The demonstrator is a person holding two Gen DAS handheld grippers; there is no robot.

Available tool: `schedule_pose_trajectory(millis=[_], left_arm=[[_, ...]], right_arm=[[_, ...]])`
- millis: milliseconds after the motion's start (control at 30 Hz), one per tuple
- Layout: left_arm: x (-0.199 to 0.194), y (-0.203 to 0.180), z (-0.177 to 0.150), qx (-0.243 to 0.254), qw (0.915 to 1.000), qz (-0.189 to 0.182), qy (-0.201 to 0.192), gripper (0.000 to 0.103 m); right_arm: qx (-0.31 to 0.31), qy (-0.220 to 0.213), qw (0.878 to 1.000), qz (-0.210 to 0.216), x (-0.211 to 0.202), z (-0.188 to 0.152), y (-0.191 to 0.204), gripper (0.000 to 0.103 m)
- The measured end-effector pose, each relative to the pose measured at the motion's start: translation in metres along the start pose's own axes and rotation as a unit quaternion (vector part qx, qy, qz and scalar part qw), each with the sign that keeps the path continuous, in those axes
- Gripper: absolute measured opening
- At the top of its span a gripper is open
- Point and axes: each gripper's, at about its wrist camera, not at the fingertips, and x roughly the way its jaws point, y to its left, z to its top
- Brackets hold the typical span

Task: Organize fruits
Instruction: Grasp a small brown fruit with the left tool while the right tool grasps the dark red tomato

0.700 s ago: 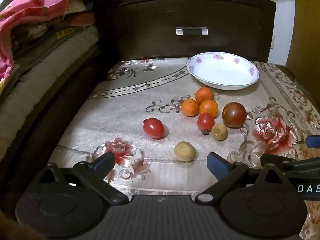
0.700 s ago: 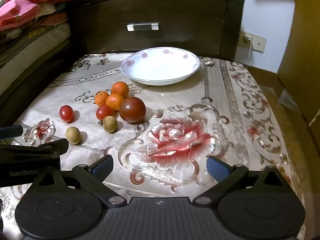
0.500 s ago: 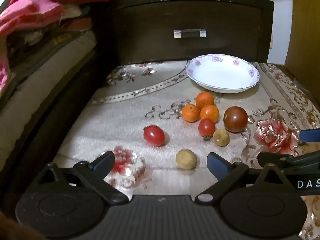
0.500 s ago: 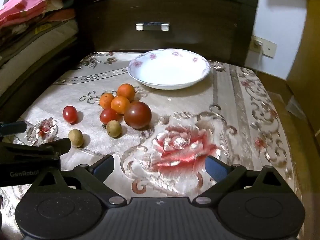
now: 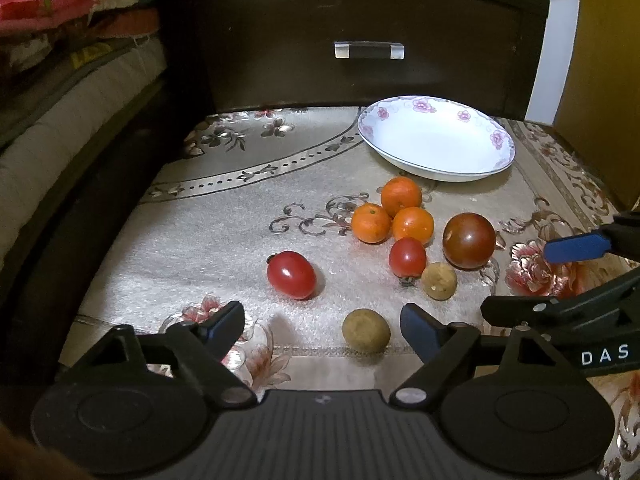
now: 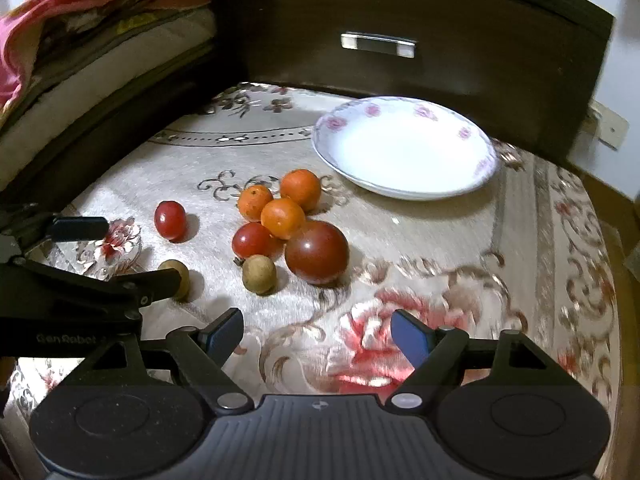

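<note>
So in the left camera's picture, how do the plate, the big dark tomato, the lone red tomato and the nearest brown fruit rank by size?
1. plate
2. big dark tomato
3. lone red tomato
4. brown fruit

The last two look close; the brown fruit sits nearer the camera, so it may really be smaller still.

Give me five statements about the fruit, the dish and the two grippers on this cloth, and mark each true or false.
1. The white dish holds no fruit. True.
2. Three orange fruits sit bunched together near the dish. True.
3. The left gripper is shut on a red tomato. False: its fingers are spread and hold nothing; the lone red tomato lies on the cloth ahead of them.
4. The large dark tomato lies inside the dish. False: it rests on the cloth beside the cluster.
5. The right gripper is open and empty. True.
</note>
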Motion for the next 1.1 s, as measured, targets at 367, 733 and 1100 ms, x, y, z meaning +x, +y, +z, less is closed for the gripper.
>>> schedule_pose_trajectory(millis=[367,733,1100], left_arm=[[0.019,-0.015,-0.001,0.050,0.9985,-0.018,0.015,0.063],[0.026,-0.015,0.000,0.045,0.9984,-0.034,0.005,0.056],[0.021,-0.017,-0.003,0.055,0.9975,-0.043,0.004,0.040]], right_arm=[[0.007,0.009,1.000,0.016,0.022,0.014,-0.018,0.062],[-0.003,-0.001,0.999,0.042,0.038,0.028,-0.016,0.060],[-0.024,0.008,0.999,0.044,0.043,0.025,-0.011,0.037]])
